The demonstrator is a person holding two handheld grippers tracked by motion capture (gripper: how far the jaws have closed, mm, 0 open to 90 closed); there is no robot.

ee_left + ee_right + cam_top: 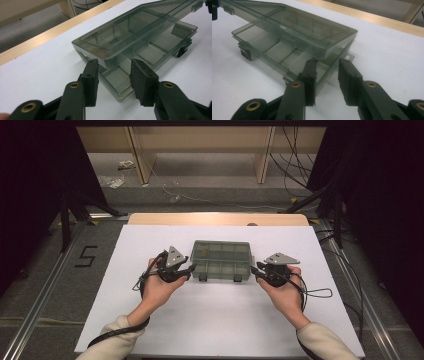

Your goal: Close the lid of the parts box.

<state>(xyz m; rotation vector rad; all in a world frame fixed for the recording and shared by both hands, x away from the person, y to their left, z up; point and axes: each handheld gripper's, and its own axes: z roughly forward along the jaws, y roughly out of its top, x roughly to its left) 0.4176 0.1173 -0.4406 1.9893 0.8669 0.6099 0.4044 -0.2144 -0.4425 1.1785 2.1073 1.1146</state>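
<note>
A smoky see-through compartment box [220,260] lies in the middle of the white table top [220,320]. Its lid [130,27] stands slightly raised above the base [120,80], tilted up toward me. My left gripper [189,269] is at the box's left end. In the left gripper view its jaws [113,67] stand apart on either side of the lid's near corner, and the pads do not press on it. My right gripper [256,270] is at the right end. There its jaws [327,65] also flank the corner of the lid [294,25] over the base [274,52], open.
Two dark latches [202,277] [238,278] hang from the box's front edge. The table's wooden far edge [215,218] runs behind the box. Beyond it are cables [295,165] and wooden furniture legs [263,155] on the floor. A "5" [86,256] is marked on the floor at the left.
</note>
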